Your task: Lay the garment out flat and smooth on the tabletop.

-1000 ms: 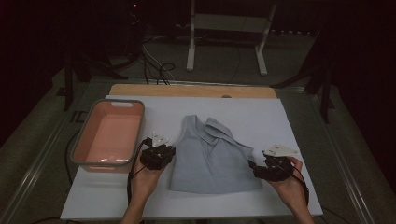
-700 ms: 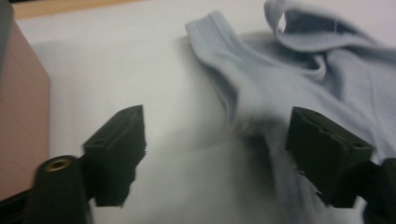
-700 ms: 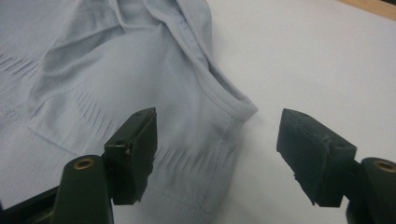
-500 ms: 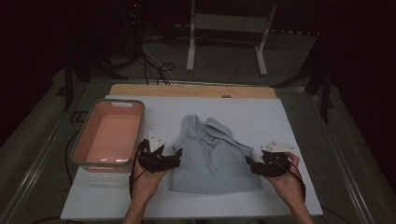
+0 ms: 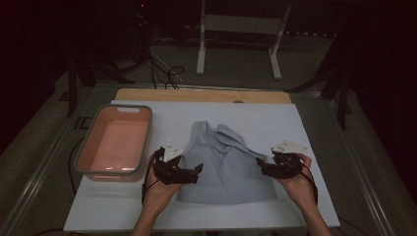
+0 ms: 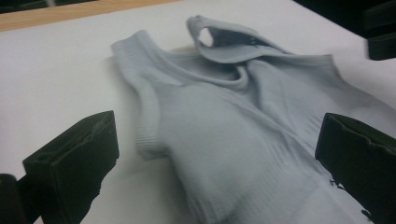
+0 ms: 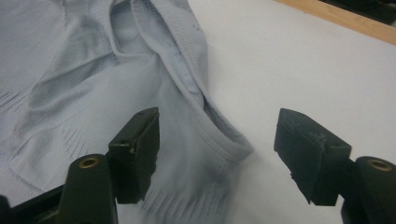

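A light blue sleeveless top lies flat on the white board, neck away from me, with one shoulder strap folded over. My left gripper rests at the top's left side. Its jaws have just been opening and now stand wide apart over the armhole edge, not pressing on it. In the left gripper view the left gripper frames the top. My right gripper sits at the right side. In the right gripper view the right gripper is open, with the top's right edge lying between its jaws.
A pink tub with a grey rim stands on the board's left part. A wooden strip runs along the far edge. Beyond it are a white metal stand and cables on the dark floor.
The left jaws have spread wide at the top's left edge. Both hands have drifted slightly toward me. The top's lower part now lies a little smoother.
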